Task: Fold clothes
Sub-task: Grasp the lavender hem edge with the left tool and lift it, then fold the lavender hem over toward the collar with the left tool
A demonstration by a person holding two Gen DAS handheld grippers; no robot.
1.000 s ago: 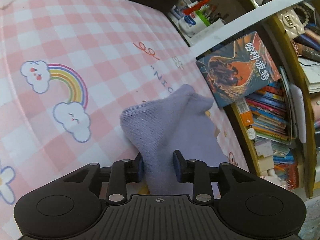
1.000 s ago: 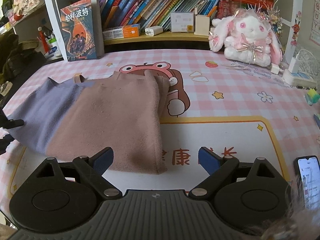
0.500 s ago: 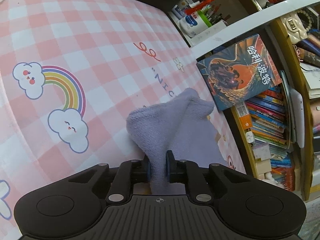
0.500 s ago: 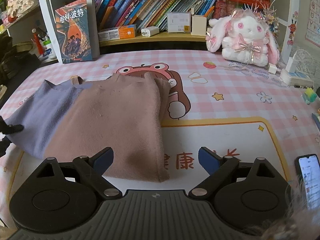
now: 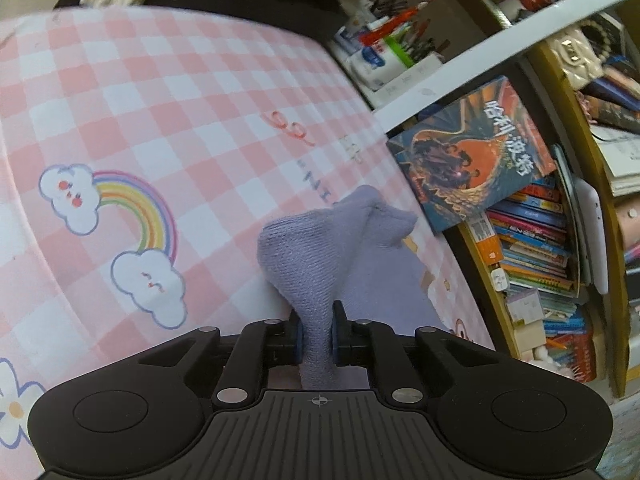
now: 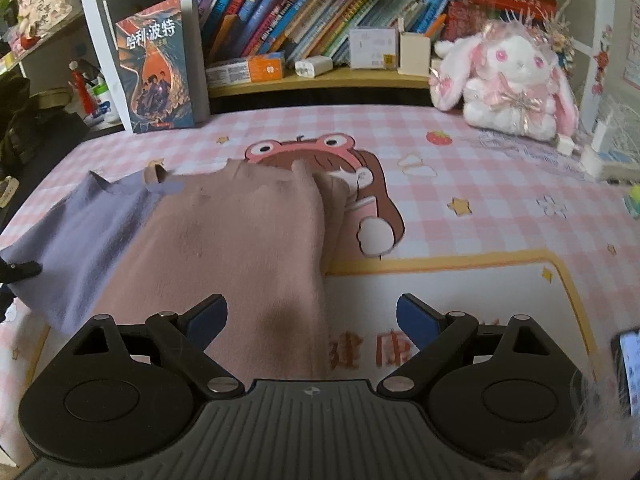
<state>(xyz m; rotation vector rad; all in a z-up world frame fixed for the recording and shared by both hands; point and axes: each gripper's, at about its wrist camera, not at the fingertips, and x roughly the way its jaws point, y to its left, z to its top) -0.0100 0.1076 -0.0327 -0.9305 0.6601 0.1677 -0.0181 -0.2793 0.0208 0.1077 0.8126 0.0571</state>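
A pink and lavender garment (image 6: 224,248) lies partly folded on the pink checked table cover (image 6: 480,208), its lavender part (image 6: 80,236) at the left. In the left wrist view my left gripper (image 5: 316,336) is shut on a bunched end of that lavender cloth (image 5: 320,248), lifted a little off the cover. My right gripper (image 6: 312,316) hovers open above the garment's near pink edge, nothing between its blue pads (image 6: 208,314). The left gripper's tip shows at the far left edge of the right wrist view.
A bookshelf (image 6: 320,40) with an upright book (image 6: 156,68) runs along the back. A plush rabbit (image 6: 508,80) sits at the back right, with a charger and cables beside it. A phone (image 6: 628,368) lies at the near right. Pens and bottles (image 5: 384,48) stand beyond the table's far corner.
My left gripper closed on the lavender cloth, squeezing it into a narrow bunch, and lifted it slightly. My right gripper stayed open and shifted a little over the pink edge.
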